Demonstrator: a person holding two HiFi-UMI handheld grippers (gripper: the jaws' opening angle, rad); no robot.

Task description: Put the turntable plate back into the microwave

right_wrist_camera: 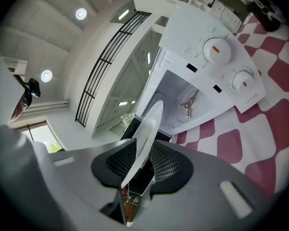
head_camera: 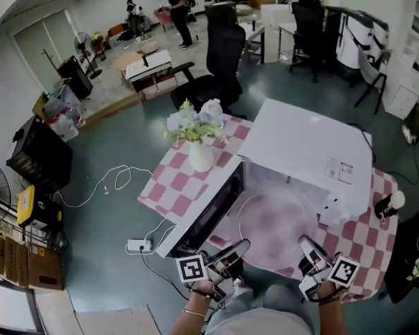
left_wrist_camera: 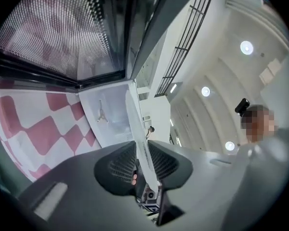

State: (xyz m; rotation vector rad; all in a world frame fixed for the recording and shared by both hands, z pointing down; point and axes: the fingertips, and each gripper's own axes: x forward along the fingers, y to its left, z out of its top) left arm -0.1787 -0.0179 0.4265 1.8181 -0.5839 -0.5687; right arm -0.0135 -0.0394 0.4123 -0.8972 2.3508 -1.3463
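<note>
Before the open microwave (head_camera: 307, 142) | turntable plate (head_camera: 272, 222) held at its mouth | left gripper (head_camera: 232, 251) and right gripper (head_camera: 311, 254) each clamped on the plate's near rim

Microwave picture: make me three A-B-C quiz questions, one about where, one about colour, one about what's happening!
1. Where is the flower vase? A) on top of the microwave B) on the floor C) on the tablecloth beside the microwave
2. What colour is the tablecloth? A) pink and white checks B) blue stripes C) plain green
3. The turntable plate is: A) inside the microwave B) held by both grippers C) on a chair
Answers: C, it stands on the cloth; A, checks show all round; B, left gripper and right gripper each clamp its rim.
</note>
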